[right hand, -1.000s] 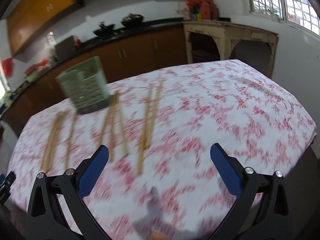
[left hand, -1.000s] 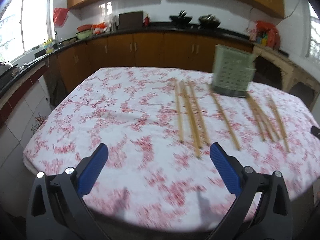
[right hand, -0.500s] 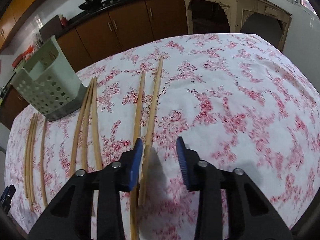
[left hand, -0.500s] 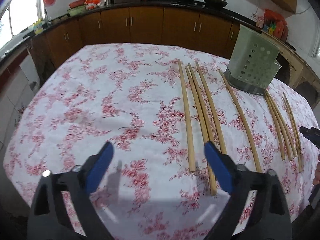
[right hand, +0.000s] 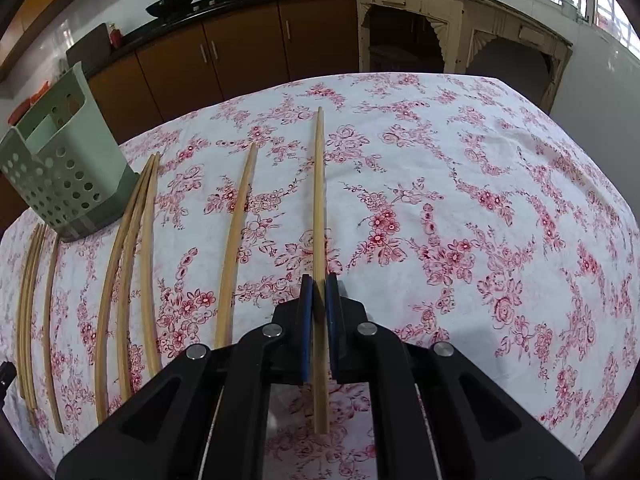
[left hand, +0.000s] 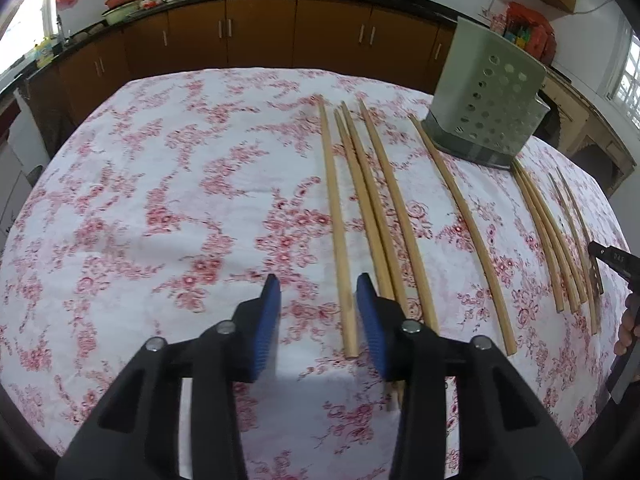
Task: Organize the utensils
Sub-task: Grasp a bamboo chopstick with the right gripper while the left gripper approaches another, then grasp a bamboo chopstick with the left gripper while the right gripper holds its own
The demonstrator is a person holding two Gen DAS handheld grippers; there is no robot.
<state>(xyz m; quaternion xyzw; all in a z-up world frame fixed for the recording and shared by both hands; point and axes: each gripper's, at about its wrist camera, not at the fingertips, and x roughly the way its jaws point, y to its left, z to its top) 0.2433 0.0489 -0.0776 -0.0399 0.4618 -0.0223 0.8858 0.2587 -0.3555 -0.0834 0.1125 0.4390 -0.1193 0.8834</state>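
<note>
My right gripper (right hand: 319,284) is clamped on one chopstick (right hand: 319,200), blue pads pressed to both of its sides near the butt end; the stick runs straight away from me over the floral tablecloth (right hand: 460,200), its far tip tapered. Cannot tell whether the held end is lifted off the cloth.

My left gripper (left hand: 318,292) is parted, nothing pinched. The leftmost chopstick (left hand: 335,216) lies on the cloth in the gap, close to the right-hand pad (left hand: 370,320).

Just right of that pad lie three more sticks (left hand: 376,200), close together, then a single one (left hand: 460,216) angled toward the holder. Farther right is another cluster (left hand: 548,236).

The green perforated utensil holder (left hand: 486,100) stands upright at the far side of the table, the sticks' far ends near its base. Brown cabinets (left hand: 260,36) are behind.
</note>
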